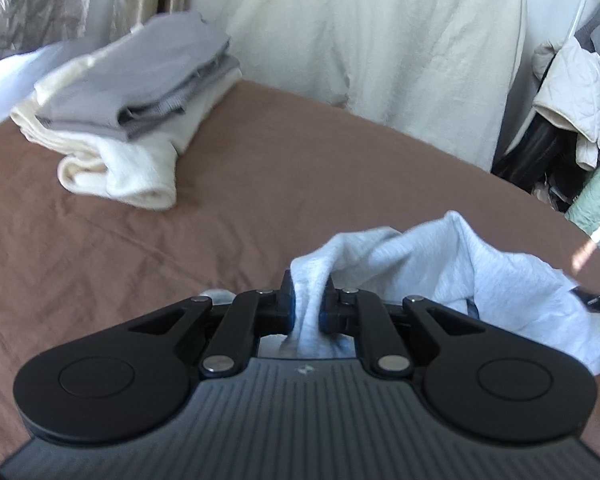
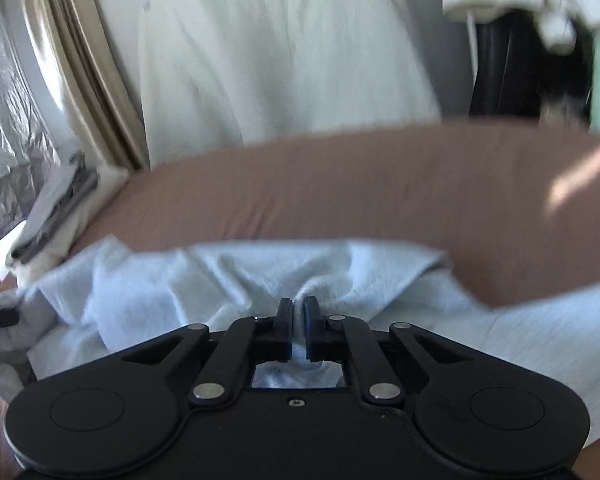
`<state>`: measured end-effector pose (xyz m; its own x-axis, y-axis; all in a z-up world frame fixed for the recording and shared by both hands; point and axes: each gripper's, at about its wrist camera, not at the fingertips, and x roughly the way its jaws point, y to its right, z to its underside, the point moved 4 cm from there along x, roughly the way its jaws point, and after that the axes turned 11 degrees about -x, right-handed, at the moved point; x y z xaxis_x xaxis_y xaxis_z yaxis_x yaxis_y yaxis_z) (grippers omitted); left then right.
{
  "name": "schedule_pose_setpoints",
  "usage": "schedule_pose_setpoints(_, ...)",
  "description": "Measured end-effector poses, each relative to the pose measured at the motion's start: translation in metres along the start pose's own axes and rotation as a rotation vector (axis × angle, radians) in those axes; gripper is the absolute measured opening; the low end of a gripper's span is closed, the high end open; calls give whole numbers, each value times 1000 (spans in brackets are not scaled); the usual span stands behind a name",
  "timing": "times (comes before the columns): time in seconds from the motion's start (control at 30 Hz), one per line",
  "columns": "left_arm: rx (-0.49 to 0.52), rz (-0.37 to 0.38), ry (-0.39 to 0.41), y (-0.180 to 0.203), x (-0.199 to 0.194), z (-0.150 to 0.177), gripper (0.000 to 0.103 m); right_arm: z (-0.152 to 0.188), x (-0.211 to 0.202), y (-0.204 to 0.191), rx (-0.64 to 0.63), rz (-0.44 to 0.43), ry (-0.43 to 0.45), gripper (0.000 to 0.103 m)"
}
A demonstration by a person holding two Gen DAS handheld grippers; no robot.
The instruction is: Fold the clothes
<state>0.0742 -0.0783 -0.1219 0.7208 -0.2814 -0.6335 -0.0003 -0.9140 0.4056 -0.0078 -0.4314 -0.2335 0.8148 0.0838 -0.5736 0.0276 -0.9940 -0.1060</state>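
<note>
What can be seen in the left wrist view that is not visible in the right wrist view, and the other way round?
Only the left wrist view shows the left gripper shut on a bunched fold of the light grey garment, and the whole stack of folded clothes, grey on cream.

Only the right wrist view shows the right gripper pinching the garment, and the wider spread of that garment across the bed.

Both show the brown bedsheet, the white cloth hanging behind, and at least part of the stack.
</note>
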Motion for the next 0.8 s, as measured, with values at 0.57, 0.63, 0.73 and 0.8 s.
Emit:
schedule_pose_setpoints(0.57,23,38,-128,-27,13,-14,10,53,-71,4,173,-441,-123,6)
schedule_pose_setpoints(0.63,64,8,-134,-21,18,-10,10,75,-54,6,205,-451,-255,7)
schedule_pose_setpoints(0.73,117,-27,-139,-14,22,-5,10,77,-47,7,199,-412,-272,12)
schedule_pose_setpoints(0.8,147,-62,-141,-13,23,-3,11,70,-51,11,225,-389,-231,27)
